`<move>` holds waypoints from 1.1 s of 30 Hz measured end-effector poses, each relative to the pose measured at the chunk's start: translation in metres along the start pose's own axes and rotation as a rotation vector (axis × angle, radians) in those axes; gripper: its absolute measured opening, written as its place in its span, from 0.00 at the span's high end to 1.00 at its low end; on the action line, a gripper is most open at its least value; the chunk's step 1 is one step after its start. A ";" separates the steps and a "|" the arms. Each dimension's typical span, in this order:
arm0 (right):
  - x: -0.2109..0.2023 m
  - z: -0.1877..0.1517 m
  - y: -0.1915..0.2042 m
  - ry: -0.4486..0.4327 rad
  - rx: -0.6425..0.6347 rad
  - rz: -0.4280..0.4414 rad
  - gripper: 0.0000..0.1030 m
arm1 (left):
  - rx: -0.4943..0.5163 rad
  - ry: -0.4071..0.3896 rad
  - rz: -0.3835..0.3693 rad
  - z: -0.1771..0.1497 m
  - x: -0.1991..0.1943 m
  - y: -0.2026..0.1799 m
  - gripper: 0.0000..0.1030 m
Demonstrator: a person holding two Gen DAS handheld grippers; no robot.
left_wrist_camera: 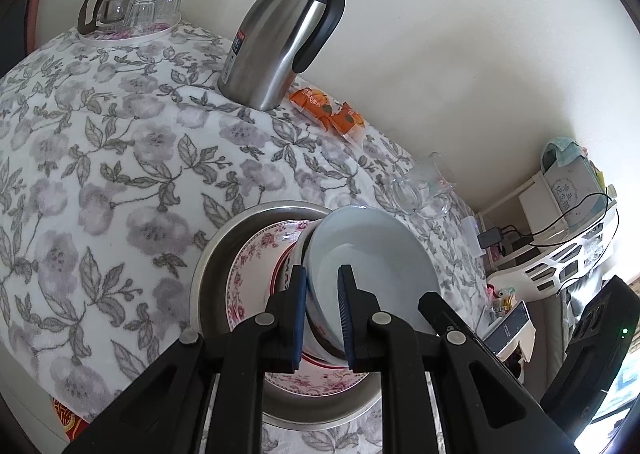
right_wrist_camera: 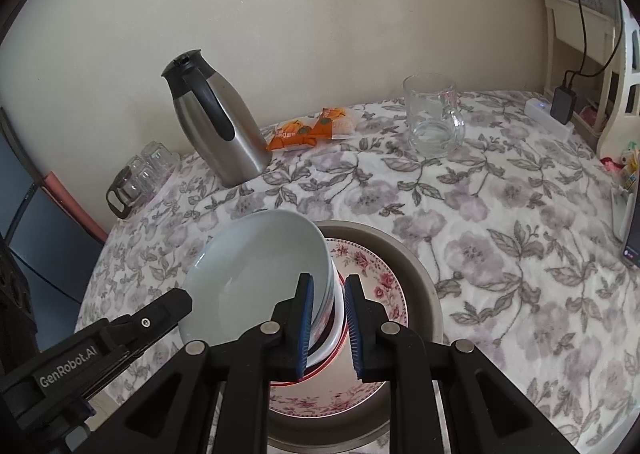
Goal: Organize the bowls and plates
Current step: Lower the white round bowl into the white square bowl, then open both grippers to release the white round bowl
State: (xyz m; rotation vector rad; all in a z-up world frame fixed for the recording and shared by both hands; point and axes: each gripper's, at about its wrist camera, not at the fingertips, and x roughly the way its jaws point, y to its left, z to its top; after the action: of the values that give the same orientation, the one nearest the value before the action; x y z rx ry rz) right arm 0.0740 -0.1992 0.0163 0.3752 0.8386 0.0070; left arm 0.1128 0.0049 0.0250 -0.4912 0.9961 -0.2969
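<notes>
The left tool [left_wrist_camera: 323, 318] grips the rim of a pale blue-grey bowl [left_wrist_camera: 372, 262], its blue pads narrow on either side of the wall, and holds the bowl tilted on edge. That bowl leans over a white bowl with a red line [right_wrist_camera: 334, 338], which sits on a pink flowered plate [left_wrist_camera: 248, 270] lying inside a metal pan [left_wrist_camera: 208, 254] on the flower-patterned surface [left_wrist_camera: 120, 158]. The right tool [right_wrist_camera: 329, 324] has its pads close around the stacked bowl rims; the left pad lies against the pale bowl, but I cannot tell whether the right pad presses. Further back stand a steel flask [left_wrist_camera: 280, 34], orange snack packets [right_wrist_camera: 308, 130], a glass mug [right_wrist_camera: 434, 116] and a tray of glasses [left_wrist_camera: 136, 10].
</notes>
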 end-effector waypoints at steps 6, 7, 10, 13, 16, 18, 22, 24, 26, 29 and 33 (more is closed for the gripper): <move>0.003 -0.002 0.000 0.013 -0.002 0.000 0.85 | 0.004 -0.008 0.001 0.001 -0.005 -0.001 0.85; 0.002 -0.002 0.000 0.014 -0.001 0.002 0.85 | 0.004 -0.012 0.003 0.001 -0.007 0.000 0.85; -0.005 -0.003 0.001 0.000 -0.003 0.010 0.84 | 0.011 -0.023 0.012 0.001 -0.013 -0.001 0.84; -0.011 -0.005 0.002 -0.015 -0.007 0.015 0.84 | 0.028 -0.039 0.015 0.000 -0.020 -0.002 0.79; -0.015 -0.008 0.002 -0.015 -0.011 0.015 0.84 | 0.043 -0.063 0.022 -0.001 -0.029 -0.002 0.69; -0.016 -0.011 0.001 -0.014 -0.009 0.013 0.84 | 0.048 -0.077 0.032 -0.002 -0.034 -0.001 0.65; -0.025 -0.016 0.001 -0.029 -0.015 0.006 0.84 | 0.053 -0.095 0.081 -0.005 -0.040 0.002 0.55; -0.030 -0.017 0.002 -0.037 -0.018 0.002 0.84 | 0.051 -0.095 0.108 -0.006 -0.041 0.006 0.53; -0.033 -0.019 0.003 -0.043 -0.023 0.002 0.84 | 0.050 -0.091 0.133 -0.008 -0.042 0.010 0.46; -0.036 -0.022 0.004 -0.048 -0.029 -0.008 0.84 | 0.055 -0.090 0.183 -0.011 -0.042 0.014 0.28; -0.035 -0.028 0.002 -0.038 -0.024 -0.026 0.75 | 0.070 -0.086 0.240 -0.017 -0.041 0.019 0.18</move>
State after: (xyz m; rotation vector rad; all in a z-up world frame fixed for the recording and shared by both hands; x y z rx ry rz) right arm 0.0303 -0.1935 0.0252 0.3413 0.8054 -0.0140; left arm 0.0777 0.0356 0.0374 -0.3145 0.9469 -0.0946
